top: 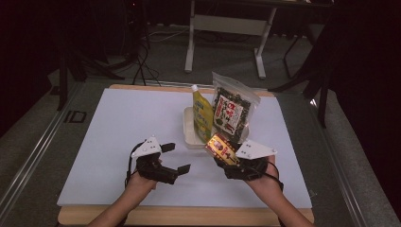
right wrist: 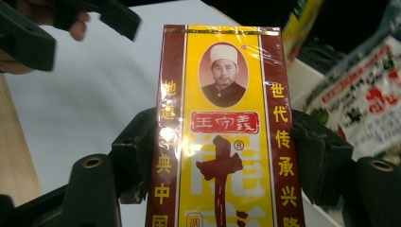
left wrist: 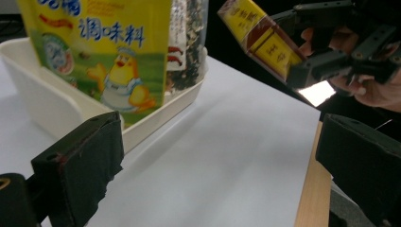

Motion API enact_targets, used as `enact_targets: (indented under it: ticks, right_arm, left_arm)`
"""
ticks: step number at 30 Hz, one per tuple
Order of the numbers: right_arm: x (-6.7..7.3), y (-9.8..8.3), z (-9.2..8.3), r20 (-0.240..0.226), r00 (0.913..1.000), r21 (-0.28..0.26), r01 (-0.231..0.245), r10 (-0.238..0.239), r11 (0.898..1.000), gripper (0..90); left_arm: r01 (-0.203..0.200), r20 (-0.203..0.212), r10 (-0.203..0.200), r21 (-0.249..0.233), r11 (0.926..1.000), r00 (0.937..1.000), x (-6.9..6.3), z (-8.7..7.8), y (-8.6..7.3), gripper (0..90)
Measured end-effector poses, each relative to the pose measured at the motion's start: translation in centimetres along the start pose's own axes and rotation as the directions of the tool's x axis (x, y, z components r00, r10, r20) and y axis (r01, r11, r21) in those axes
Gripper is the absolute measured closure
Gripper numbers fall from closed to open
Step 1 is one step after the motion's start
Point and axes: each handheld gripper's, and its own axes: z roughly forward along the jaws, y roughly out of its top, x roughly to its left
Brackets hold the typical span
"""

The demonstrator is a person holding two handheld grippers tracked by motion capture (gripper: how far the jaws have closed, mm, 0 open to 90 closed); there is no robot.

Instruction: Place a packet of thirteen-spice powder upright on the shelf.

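The right claw (top: 226,156) was clamped across the narrow sides of the yellow box (right wrist: 222,137), tilting it toward the white tray (top: 189,135); the left claw (top: 176,157) stood wide, empty.

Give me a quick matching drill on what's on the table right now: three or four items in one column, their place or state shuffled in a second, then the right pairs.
Things:
1. red and yellow box
2. yellow pouch
3. dark snack bag
4. left claw

Places or states:
A. open, holding nothing, above the white mat
B. stands in the white tray, on its left side
C. clamped in the right claw, lifted off the mat
D. stands in the white tray, right of the pouch

Pairs: 1-C, 2-B, 3-D, 4-A
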Motion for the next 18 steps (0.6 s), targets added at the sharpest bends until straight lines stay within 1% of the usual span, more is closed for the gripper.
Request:
enact_targets:
  ticks: [2,3,4,6,7,9,10,12,13,15,16,17,18]
  right_arm:
    - [0.5,0.4,0.1,0.006,0.9998,-0.017,0.02,-0.02,1.0,32.1]
    - [0.6,0.5,0.2,0.003,0.9997,-0.023,0.022,-0.022,0.999,32.1]
    - [0.7,0.7,0.2,0.004,0.9996,-0.032,0.027,-0.027,0.999,32.1]
    - [0.9,0.9,0.3,0.0,0.9995,-0.04,0.031,-0.031,0.999,32.1]
    - [1.0,0.9,0.3,0.002,0.9995,-0.049,0.032,-0.032,0.998,32.1]
    - [1.2,1.0,0.3,0.002,0.9994,-0.063,0.035,-0.035,0.997,32.1]
    - [1.2,1.0,0.3,0.001,0.9994,-0.077,0.035,-0.035,0.996,32.1]
    - [1.4,1.0,0.3,0.016,0.9989,-0.094,0.044,-0.043,0.995,32.1]
    - [1.5,0.9,0.3,0.02,0.9988,-0.105,0.046,-0.044,0.993,32.1]
    - [1.6,0.8,0.3,0.034,0.9976,-0.119,0.065,-0.061,0.991,32.1]
    - [1.7,0.7,0.3,0.042,0.9967,-0.126,0.074,-0.07,0.989,32.1]
    - [1.8,0.7,0.3,0.042,0.9963,-0.131,0.08,-0.075,0.988,32.1]
    - [1.9,0.6,0.3,0.048,0.9951,-0.137,0.092,-0.086,0.986,32.1]
  left_arm:
    - [-0.007,0.007,0.007,-0.005,1.0,1.0,-0.2,0.2,0.5,1.8]
    - [-0.008,0.01,0.008,-0.004,1.0,0.9999,-0.3,0.3,0.7,1.8]
    - [-0.013,0.003,0.013,-0.005,0.9999,0.9999,-0.5,0.4,0.9,1.8]
    - [-0.013,0.02,0.013,-0.009,0.9999,0.9997,-0.6,0.6,1.3,2.1]
    - [-0.017,0.015,0.018,-0.008,0.9998,0.9997,-0.7,0.7,1.4,2.1]
    - [-0.01,0.029,0.01,-0.011,0.9999,0.9995,-0.9,0.8,1.6,2.2]
    - [-0.009,0.018,0.01,-0.014,0.9999,0.9998,-0.9,0.9,1.7,2.2]
    - [-0.002,0.024,0.003,-0.02,0.9998,0.9997,-1.0,1.0,1.9,2.8]
    - [-0.002,0.011,0.002,-0.026,0.9997,0.9999,-1.1,1.0,2.0,3.9]
    - [-0.001,0.028,0.002,-0.034,0.9994,0.9996,-1.1,1.0,2.2,4.2]
    - [-0.001,0.018,0.002,-0.035,0.9994,0.9998,-1.2,1.1,2.4,5.6]
    - [0.004,0.027,-0.002,-0.043,0.9991,0.9996,-1.2,1.1,2.5,6.5]
    - [0.006,0.035,-0.004,-0.052,0.9987,0.9994,-1.3,1.1,2.5,9.6]
